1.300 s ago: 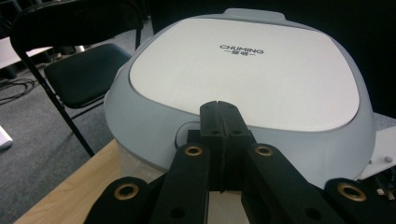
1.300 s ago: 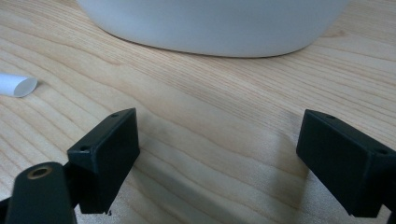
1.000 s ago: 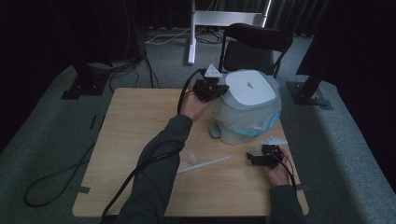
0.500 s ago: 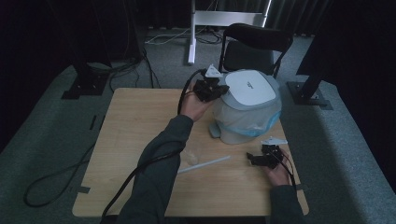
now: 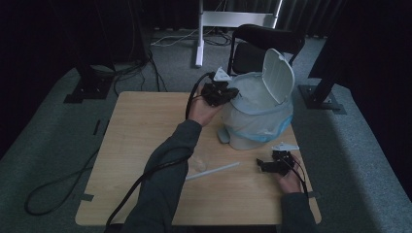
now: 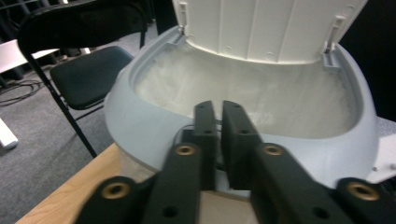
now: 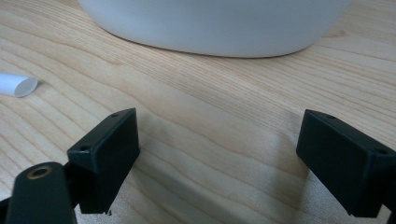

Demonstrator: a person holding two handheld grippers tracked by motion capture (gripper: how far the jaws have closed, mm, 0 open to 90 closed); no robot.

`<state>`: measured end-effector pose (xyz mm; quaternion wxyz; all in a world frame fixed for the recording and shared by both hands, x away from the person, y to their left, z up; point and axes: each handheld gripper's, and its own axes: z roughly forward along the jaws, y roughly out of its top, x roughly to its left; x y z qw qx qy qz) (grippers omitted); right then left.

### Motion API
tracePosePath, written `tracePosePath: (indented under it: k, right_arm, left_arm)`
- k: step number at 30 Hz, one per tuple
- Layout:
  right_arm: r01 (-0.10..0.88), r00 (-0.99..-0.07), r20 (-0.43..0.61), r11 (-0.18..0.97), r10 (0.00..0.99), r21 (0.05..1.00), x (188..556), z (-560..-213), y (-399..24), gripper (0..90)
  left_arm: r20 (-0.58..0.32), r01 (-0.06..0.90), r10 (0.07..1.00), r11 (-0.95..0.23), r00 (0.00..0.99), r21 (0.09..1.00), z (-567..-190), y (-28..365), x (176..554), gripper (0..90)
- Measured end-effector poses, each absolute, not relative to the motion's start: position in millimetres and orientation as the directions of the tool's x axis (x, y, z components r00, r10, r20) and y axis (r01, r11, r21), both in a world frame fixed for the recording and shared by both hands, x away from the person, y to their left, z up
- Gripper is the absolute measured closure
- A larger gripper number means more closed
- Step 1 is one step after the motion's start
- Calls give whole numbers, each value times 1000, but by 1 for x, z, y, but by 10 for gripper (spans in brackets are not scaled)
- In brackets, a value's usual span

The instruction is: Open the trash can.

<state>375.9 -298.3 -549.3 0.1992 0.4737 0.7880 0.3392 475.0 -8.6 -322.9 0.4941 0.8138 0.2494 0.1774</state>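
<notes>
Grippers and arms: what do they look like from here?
Both grippers, left and right, are black with blocky two-piece jaws, brass-coloured rivets and a grey three-cornered plate on top. A black cable trails from the left one. The sleeves are dark grey.

Left claw [image 6: 219, 119] just parting slightly, right claw [image 7: 217, 158] wide open

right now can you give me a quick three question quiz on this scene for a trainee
1. True or false: the bin lid stands open.
2. Which gripper is at the bin's rim? A. left gripper B. right gripper
3. What white thing lies on the table in front of the bin?

Key: 1 true. 2 A, its jaws nearly together, nothing between them; the right gripper's jaws stand wide. 3 A white tube.
</notes>
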Motion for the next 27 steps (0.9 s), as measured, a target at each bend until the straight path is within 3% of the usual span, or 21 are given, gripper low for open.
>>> tracePosePath:
  k: [9,27]
  right_arm:
    - [611,-473,7,322,881,723,376,-549,-298,121]
    - [611,-473,7,322,881,723,376,-549,-298,121]
  left_arm:
    - [37,240,604,-372,796,897,-325,1,474,735]
    - [35,249,630,-356,775,901,-319,33,464,686]
